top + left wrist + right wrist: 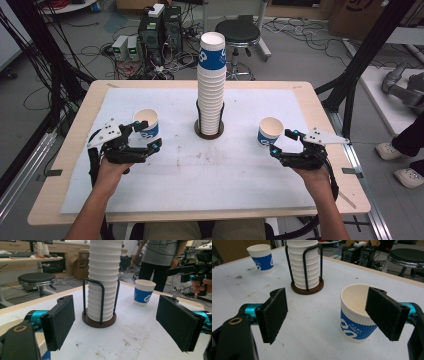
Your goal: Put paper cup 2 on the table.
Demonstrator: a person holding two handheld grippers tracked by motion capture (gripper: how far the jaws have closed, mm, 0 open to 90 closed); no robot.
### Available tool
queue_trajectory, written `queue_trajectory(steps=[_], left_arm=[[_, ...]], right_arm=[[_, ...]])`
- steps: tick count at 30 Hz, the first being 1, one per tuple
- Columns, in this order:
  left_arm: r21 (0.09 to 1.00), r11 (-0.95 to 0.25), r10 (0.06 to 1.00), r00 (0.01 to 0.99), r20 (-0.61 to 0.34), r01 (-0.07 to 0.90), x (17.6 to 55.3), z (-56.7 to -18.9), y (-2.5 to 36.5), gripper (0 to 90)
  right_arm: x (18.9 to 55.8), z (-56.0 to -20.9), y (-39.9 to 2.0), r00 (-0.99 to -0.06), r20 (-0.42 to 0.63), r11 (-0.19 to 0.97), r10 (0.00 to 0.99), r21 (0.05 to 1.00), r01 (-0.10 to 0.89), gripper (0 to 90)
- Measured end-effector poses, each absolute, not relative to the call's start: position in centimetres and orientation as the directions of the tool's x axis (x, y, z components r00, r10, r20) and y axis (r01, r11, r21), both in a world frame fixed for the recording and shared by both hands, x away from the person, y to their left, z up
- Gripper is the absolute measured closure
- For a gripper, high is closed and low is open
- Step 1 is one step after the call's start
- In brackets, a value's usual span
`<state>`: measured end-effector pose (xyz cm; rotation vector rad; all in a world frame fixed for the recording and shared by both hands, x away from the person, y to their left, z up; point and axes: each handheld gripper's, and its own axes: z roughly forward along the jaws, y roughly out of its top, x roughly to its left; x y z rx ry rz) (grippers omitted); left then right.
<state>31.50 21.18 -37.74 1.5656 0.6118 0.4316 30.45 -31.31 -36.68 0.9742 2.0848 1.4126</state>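
Left cup (pixel 146 122), centre-left of the high view: white, blue band with white lettering, cream inside. Right cup (pixel 270 132), centre-right: same white and blue. Cup stack (pixel 210 85), centre: white ribbed, top cup blue-banded. Holder (pixel 209 131) at the stack's foot: dark brown base, black wire. Table cover (pixel 210 175): white, brownish smudges. Table edge (pixel 75 130): light wood. Left gripper (pixel 145 142), right gripper (pixel 286 142): black, teal accents, grey plates. Stool (pixel 237 31), top centre: black seat.

The right tongs (pixel 327 315) stand wide apart over the white table (pixel 317 322), with a blue-and-white paper cup (pixel 353 320) upright just inside the right-hand jaw. Beyond stand a cup stack (pixel 304 267) in a wire holder and a second cup (pixel 261 258).
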Motion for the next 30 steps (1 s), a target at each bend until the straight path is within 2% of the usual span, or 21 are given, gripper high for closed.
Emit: queue_trajectory(steps=[30], left_arm=[[0.992,-0.015,0.611,0.787,-0.09,0.125,31.48,-37.67,21.03,15.5]], right_arm=[[30.07,-35.98,-31.19,-0.658,0.005,0.235,0.753,0.932,0.275,18.6]])
